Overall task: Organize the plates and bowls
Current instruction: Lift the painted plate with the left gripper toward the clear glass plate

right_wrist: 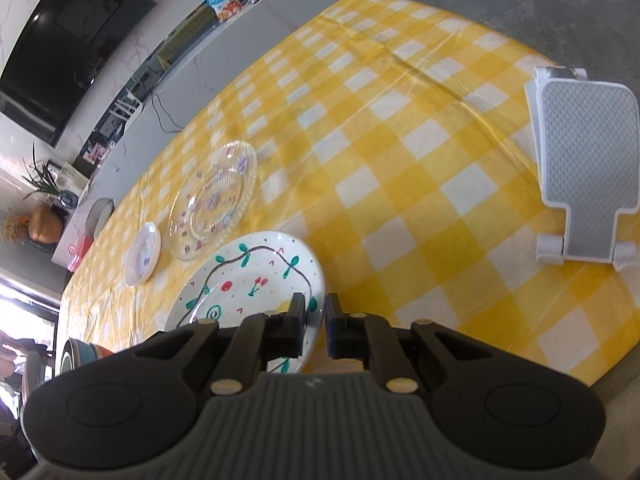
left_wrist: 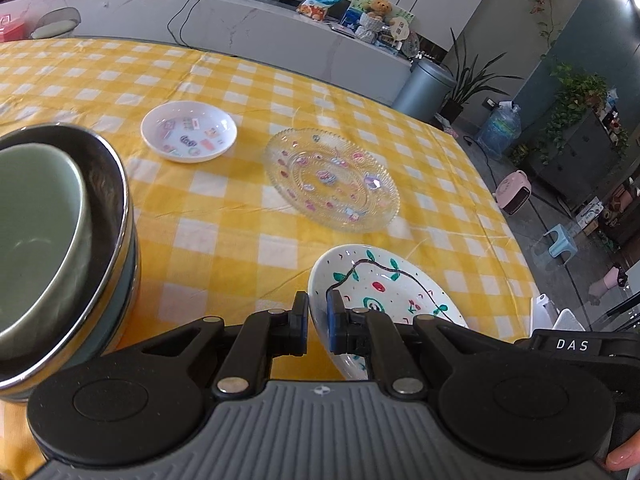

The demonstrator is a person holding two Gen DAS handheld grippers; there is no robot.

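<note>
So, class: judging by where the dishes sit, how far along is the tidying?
Done: a green bowl sits nested inside a steel bowl. In hand: both the left gripper and the right gripper have jaws closed on the painted plate's rim. Left: the glass plate and small white dish lie separate on the tablecloth.

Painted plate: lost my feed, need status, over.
Left hand-held gripper and right hand-held gripper both shut on painted plate rim. Glass plate and small saucer ahead, apart.

Stacked bowls (left_wrist: pixel 60 248) cut off left
</note>
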